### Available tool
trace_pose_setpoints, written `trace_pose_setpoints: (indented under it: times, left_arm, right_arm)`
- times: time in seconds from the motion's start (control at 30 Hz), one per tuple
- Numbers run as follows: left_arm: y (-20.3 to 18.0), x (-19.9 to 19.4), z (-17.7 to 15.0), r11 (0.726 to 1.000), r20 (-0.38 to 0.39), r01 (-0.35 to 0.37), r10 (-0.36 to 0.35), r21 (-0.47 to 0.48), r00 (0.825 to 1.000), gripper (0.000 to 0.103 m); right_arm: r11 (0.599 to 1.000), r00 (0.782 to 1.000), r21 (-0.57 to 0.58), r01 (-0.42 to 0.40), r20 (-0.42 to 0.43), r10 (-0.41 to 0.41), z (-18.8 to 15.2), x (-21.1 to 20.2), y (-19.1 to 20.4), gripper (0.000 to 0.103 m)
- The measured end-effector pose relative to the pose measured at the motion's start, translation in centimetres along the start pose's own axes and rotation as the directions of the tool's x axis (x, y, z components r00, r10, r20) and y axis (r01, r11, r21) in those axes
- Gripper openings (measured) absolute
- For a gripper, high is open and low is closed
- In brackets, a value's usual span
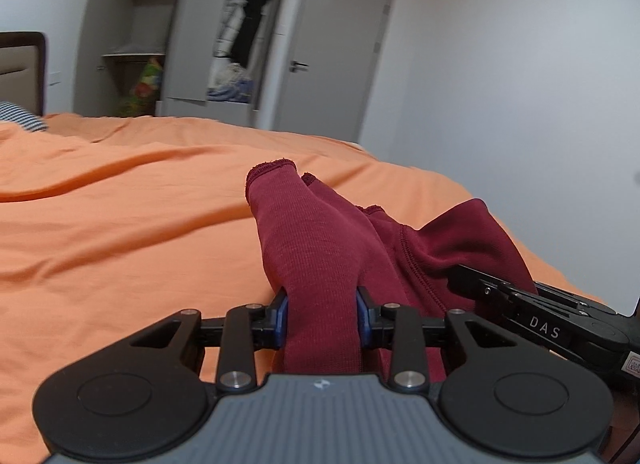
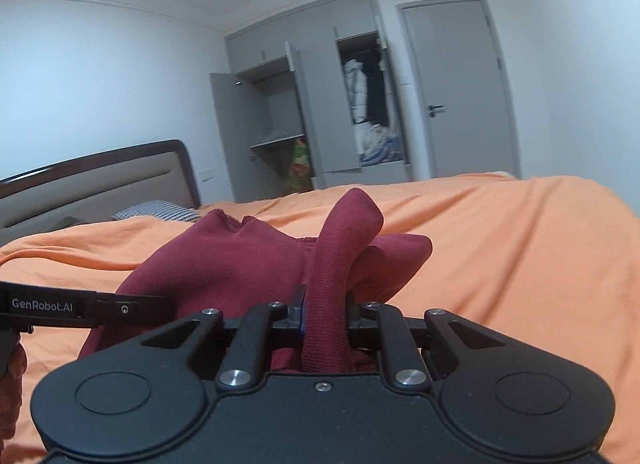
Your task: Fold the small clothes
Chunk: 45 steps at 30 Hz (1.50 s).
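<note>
Left wrist view: a striped pillow (image 1: 22, 116) lies at the far left of the orange bedspread (image 1: 120, 232). The left gripper (image 1: 322, 314) is clamped on a fold of the dark red knit garment (image 1: 316, 248), blue pads pressing both sides; the rest of the garment lies on the bedspread toward the right, where the right gripper (image 1: 460, 276) reaches into the cloth. Right wrist view: the right gripper (image 2: 326, 314) is closed on a ribbed roll of the same garment (image 2: 224, 264). Behind stand an open grey wardrobe (image 2: 312, 103) and a shut door (image 2: 460, 91).
</note>
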<state>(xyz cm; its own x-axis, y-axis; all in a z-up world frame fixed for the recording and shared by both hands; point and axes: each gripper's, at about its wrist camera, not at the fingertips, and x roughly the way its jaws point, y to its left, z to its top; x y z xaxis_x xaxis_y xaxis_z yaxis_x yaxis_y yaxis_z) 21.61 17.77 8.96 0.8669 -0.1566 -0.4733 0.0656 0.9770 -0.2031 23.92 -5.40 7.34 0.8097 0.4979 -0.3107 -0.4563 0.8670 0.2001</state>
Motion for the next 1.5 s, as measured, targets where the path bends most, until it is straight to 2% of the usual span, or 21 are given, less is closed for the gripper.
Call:
trace_pose_setpoints:
  times: [0.17, 0.3, 0.63, 0.8, 0.83, 0.9, 0.93, 1.07, 1.27, 1.37, 1.5]
  left_arm:
    - [3.4, -0.6, 0.2, 0.997, 0.003, -0.055, 0.055, -0.046, 0.998, 0.035]
    - [5.4, -0.9, -0.6, 0.994, -0.013, -0.068, 0.067, -0.089, 0.998, 0.036]
    - [7.3, 0.7, -2.7, 0.984, -0.08, -0.074, 0.062, -0.16, 0.995, 0.039]
    - [7.4, 2.0, -2.2, 0.982, -0.099, -0.09, 0.074, -0.168, 0.992, 0.046]
    - [7.4, 2.0, -2.3, 0.981, -0.104, -0.096, 0.079, -0.171, 0.991, 0.048]
    - [7.1, 1.9, -2.5, 0.978, -0.113, -0.107, 0.087, -0.18, 0.99, 0.061]
    - [7.3, 2.2, -2.3, 0.977, -0.113, -0.107, 0.087, -0.187, 0.99, 0.063]
    - [7.4, 1.5, -2.2, 0.973, -0.087, -0.116, 0.101, -0.2, 0.991, 0.087]
    - [6.7, -0.5, -1.8, 0.972, -0.049, -0.125, 0.117, -0.197, 0.992, 0.101]
    - [6.1, -1.8, -1.9, 0.973, -0.018, -0.133, 0.132, -0.188, 0.991, 0.102]
    - [5.5, -3.8, -2.2, 0.973, 0.016, -0.14, 0.146, -0.183, 0.989, 0.102]
  right_arm:
    - [0.998, 0.999, -0.036, -0.043, -0.027, 0.042, 0.3, 3.2, 3.0, 0.015]
    - [0.997, 0.997, -0.052, -0.049, -0.056, 0.047, 0.0, 5.0, 4.7, 0.015]
    - [0.999, 0.991, -0.051, -0.003, -0.13, -0.004, -1.7, 6.3, 4.6, 0.018]
    - [0.998, 0.991, -0.066, 0.018, -0.134, -0.027, -2.2, 6.4, 4.3, 0.024]
    - [0.997, 0.99, -0.068, 0.021, -0.135, -0.03, -2.2, 6.4, 4.3, 0.028]
    - [0.997, 0.99, -0.068, 0.027, -0.138, -0.036, -2.0, 6.5, 4.2, 0.036]
    - [0.997, 0.99, -0.069, 0.031, -0.139, -0.04, -1.7, 6.7, 4.0, 0.041]
    - [0.996, 0.99, -0.07, 0.047, -0.126, -0.056, -1.7, 6.4, 3.9, 0.06]
    - [0.997, 0.995, -0.059, 0.052, -0.084, -0.057, -1.4, 4.6, 3.8, 0.085]
    - [0.997, 0.998, -0.062, 0.049, -0.048, -0.052, -1.1, 3.2, 4.2, 0.095]
    - [0.997, 0.999, -0.07, 0.037, 0.011, -0.036, -0.7, 0.9, 4.8, 0.1]
